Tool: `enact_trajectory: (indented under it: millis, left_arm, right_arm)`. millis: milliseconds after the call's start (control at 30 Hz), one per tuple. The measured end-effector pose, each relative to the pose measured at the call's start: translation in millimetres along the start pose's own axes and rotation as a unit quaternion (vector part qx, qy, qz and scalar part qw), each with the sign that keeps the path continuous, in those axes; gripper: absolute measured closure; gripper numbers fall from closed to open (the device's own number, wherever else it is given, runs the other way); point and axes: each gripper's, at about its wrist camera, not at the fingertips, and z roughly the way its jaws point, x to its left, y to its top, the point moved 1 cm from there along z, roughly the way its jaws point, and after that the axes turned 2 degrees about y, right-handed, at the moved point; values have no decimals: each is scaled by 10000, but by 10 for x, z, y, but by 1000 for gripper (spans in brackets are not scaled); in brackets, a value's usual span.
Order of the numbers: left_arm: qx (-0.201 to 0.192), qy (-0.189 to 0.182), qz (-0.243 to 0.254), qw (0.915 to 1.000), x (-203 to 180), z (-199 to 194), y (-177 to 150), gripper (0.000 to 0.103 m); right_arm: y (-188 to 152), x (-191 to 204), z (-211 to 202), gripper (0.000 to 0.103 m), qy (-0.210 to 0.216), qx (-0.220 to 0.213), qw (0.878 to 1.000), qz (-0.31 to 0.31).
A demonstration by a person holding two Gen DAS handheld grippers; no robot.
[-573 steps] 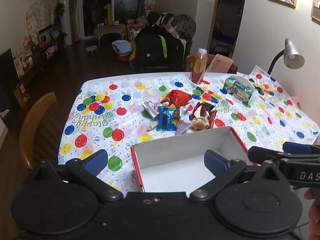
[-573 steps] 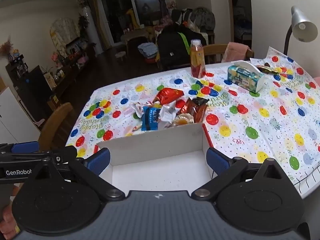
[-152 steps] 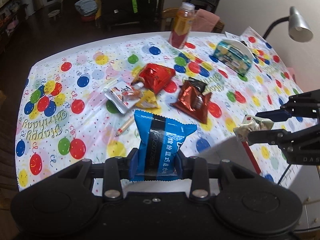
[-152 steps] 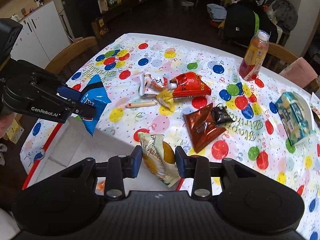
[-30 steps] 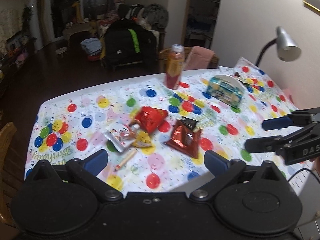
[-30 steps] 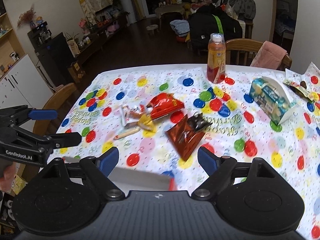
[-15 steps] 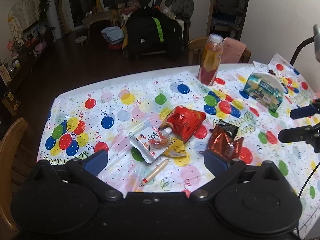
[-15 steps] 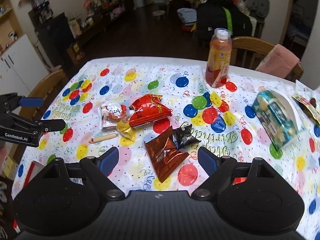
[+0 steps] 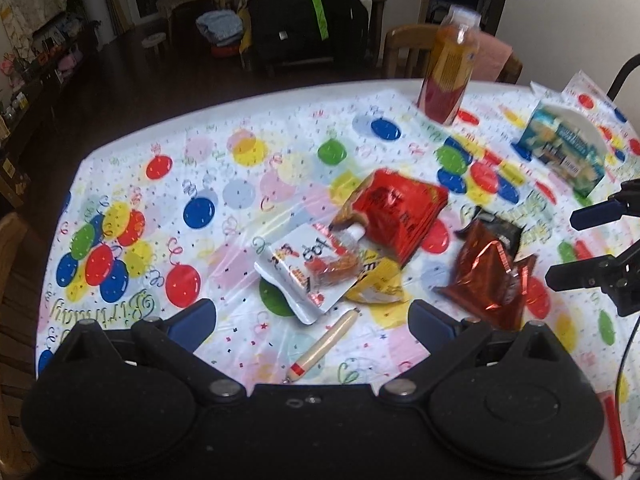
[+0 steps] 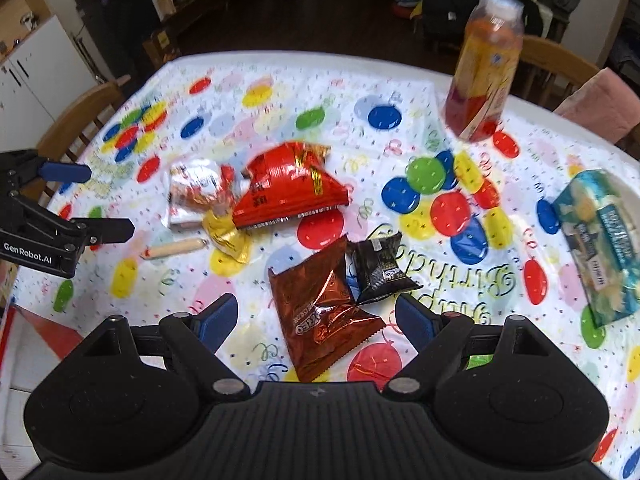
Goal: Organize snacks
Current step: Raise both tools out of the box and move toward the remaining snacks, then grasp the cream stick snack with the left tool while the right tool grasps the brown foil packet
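snacks remain strewn mid-table, namely a red bag point(image 10: 290, 186), a brown oreo pack point(image 10: 320, 312), a black packet point(image 10: 378, 270), a white pouch point(image 9: 308, 270) and a sausage stick point(image 9: 324, 344), so sorting looks unfinished, with left gripper point(image 9: 310, 322) and right gripper point(image 10: 316, 316) both spread wide and empty.

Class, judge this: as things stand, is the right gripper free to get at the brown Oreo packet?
Probably yes. The right gripper is open and empty just above the brown Oreo packet, which lies uncovered; only the small black packet touches its edge.
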Motion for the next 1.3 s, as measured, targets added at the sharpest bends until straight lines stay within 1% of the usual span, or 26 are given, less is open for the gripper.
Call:
enact_trajectory:
  millis: [67, 133, 333, 400, 467, 567, 633, 800, 867, 967, 1033, 1067, 1133, 1167, 1233, 1267, 1300]
  left_arm:
    - [164, -73, -32, 9998, 20, 136, -20, 5]
    - [341, -72, -10, 9994, 27, 264, -43, 11]
    - [718, -6, 448, 9964, -6, 542, -113, 22]
    - [801, -1, 568, 9952, -17, 598, -120, 25]
    - [875, -51, 572, 9945, -12, 645, -124, 27]
    - [1010, -160, 554, 9932, -7, 713, -134, 35]
    - [1051, -172, 607, 9925, -19, 744, -139, 41]
    - [1104, -234, 732, 9909, -57, 795, -160, 51]
    - [1138, -189, 784, 9902, -66, 821, -172, 54]
    - [1152, -282, 652, 9908, -41, 825, -169, 59]
    - [1154, -325, 625, 9908, -41, 818, -172, 67]
    - [1142, -324, 662, 9907, -56, 811, -177, 70]
    - [1126, -327, 733, 9904, -92, 795, -188, 78]
    - [1119, -319, 771, 9902, -109, 788, -194, 79]
    - [1095, -317, 844, 9899, -139, 773, -206, 85]
    - [1081, -313, 863, 9899, -147, 769, -213, 86]
    - [1065, -311, 880, 9899, -150, 765, -220, 87]
  right_arm:
    - [6, -10, 134, 17, -16, 109, 9999, -20]
    - [3, -26, 260, 17, -33, 221, 9998, -15]
    - [5, -76, 507, 17, -112, 462, 9989, -22]
    - [19, -105, 576, 17, -142, 527, 9985, 19]
    - [22, -132, 636, 17, -157, 597, 9981, 56]
    - [14, -165, 731, 17, -132, 740, 9971, 119]
    - [7, -178, 783, 17, -132, 800, 9966, 148]
    - [-28, -208, 861, 17, -61, 882, 9957, 261]
    - [-40, -205, 877, 17, -41, 887, 9956, 287]
    - [-49, -197, 883, 17, -18, 872, 9957, 324]
    - [-57, -191, 882, 17, -10, 867, 9956, 362]
    - [-66, -186, 881, 17, -3, 873, 9955, 379]
    - [-84, -166, 877, 17, -4, 870, 9955, 368]
    - [-93, -154, 874, 17, -32, 872, 9956, 353]
    - [-116, -129, 865, 24, -94, 876, 9956, 319]
    - [-126, -122, 855, 25, -103, 871, 9956, 324]
    - [-134, -119, 842, 28, -112, 851, 9957, 348]
